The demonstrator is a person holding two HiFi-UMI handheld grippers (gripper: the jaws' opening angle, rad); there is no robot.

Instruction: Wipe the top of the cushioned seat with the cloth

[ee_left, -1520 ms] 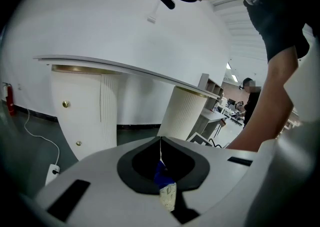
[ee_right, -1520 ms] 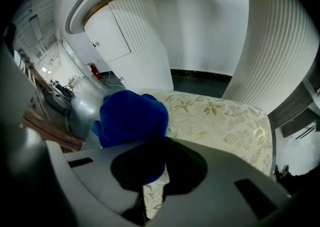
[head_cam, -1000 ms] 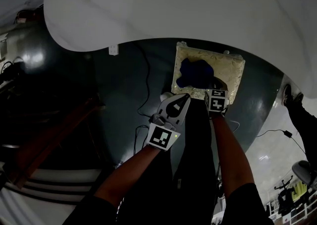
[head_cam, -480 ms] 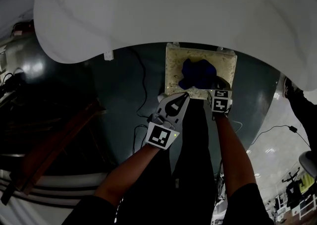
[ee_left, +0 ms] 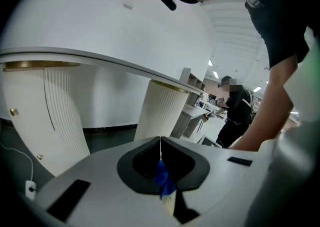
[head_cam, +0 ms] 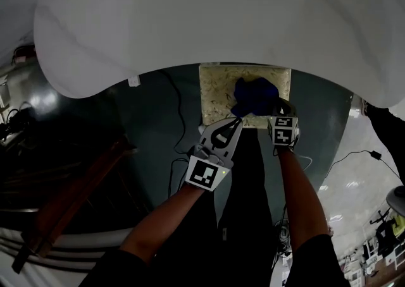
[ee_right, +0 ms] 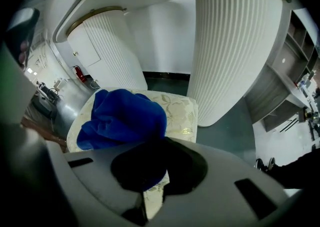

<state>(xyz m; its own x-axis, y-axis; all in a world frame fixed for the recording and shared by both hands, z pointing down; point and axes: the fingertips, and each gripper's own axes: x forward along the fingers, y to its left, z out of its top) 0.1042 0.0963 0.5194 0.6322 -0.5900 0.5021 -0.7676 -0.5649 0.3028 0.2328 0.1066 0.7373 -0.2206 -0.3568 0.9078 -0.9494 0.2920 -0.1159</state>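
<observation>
The person's arms (head_cam: 294, 197) are reaching down to the two grippers. The left gripper (head_cam: 235, 124) is hanging with its jaws pressed together on nothing. Their tips are just short of the near edge of the cushioned seat (head_cam: 217, 93), and a sliver of blue and cream is showing through the slot behind the tips. Beside it, the right gripper (ee_right: 147, 163) is clamping the blue cloth (ee_right: 125, 118). The cloth's near end is running into the dark hollow between the jaws, while the bunched rest is lying just ahead of them on top of the seat. The cream, leaf-patterned cushion is showing bare under the jaws and around the cloth. Farther ahead of the right jaws, a white ribbed column (ee_right: 235, 46) is standing on the dark glossy floor (head_cam: 158, 121). A second column (ee_right: 107, 46) is rising beyond the cloth, and a wide white top (head_cam: 221, 14) is overhanging the seat's far edge.
</observation>
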